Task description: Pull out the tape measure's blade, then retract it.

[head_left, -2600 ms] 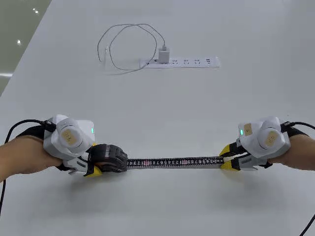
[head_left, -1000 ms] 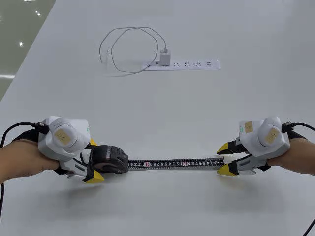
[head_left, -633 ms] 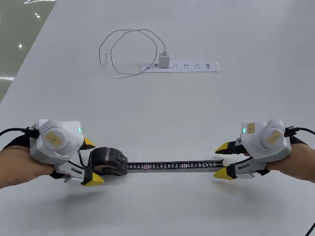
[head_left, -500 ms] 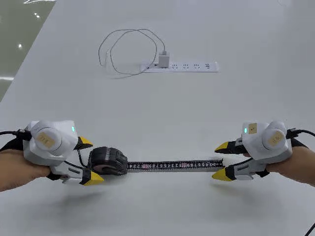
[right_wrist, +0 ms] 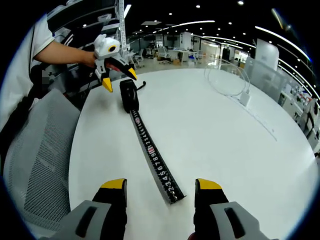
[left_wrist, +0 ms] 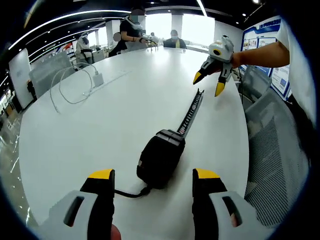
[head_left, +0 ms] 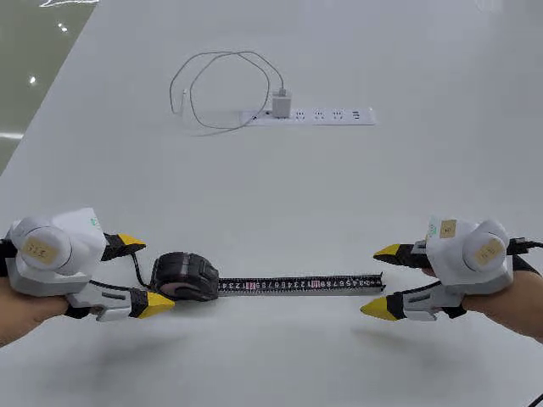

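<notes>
Head view: tape measure case [head_left: 185, 275] lies on the white table [head_left: 339, 195], blade [head_left: 297, 283] pulled out flat. Left gripper [head_left: 142, 273] and right gripper [head_left: 380, 281] are both spread wide, holding nothing. For retracting, I'd clamp the case squarely first, then guide the blade in so it doesn't whip.

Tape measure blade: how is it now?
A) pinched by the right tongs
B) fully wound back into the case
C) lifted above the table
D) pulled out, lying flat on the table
D: the blade lies stretched out on the table from the case, and both the left tongs and the right tongs stand open, off it.
</notes>
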`<state>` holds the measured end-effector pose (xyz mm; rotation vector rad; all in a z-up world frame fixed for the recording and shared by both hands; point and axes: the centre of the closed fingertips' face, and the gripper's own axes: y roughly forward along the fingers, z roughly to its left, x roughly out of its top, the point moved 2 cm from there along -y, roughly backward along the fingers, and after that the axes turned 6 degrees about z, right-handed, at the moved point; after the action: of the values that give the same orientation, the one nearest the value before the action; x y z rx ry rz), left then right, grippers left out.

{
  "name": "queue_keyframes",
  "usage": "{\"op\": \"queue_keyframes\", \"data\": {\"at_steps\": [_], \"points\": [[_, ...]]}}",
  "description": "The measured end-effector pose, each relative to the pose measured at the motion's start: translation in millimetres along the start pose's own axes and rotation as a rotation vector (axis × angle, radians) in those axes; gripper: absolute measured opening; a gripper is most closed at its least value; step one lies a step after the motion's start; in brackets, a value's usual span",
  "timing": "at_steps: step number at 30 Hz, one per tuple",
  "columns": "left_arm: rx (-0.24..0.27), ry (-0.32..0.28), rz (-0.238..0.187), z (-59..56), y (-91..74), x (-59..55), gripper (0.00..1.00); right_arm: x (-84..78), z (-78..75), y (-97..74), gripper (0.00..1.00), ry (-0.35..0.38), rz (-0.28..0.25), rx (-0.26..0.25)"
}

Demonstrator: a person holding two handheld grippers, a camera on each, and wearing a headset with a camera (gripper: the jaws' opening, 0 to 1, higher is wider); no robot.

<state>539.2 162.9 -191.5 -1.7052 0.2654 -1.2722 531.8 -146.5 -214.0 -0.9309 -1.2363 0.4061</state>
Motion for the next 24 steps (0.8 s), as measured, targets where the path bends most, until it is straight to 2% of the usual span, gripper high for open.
{"op": "queue_keyframes", "data": {"at_steps": [9, 24], "points": [[0.023, -0.044, -0.049, -6.9, -8.7, 0.8, 0.62, -0.7, 7.2, -5.4, 0.58, 0.040, -0.030, -0.038], [0.048, -0.107, -0.085, -11.5, -24.1, -9.7, 0.66, -0.7, 15.7, -10.6, 0.64, 0.097, -0.066, -0.065]]}}
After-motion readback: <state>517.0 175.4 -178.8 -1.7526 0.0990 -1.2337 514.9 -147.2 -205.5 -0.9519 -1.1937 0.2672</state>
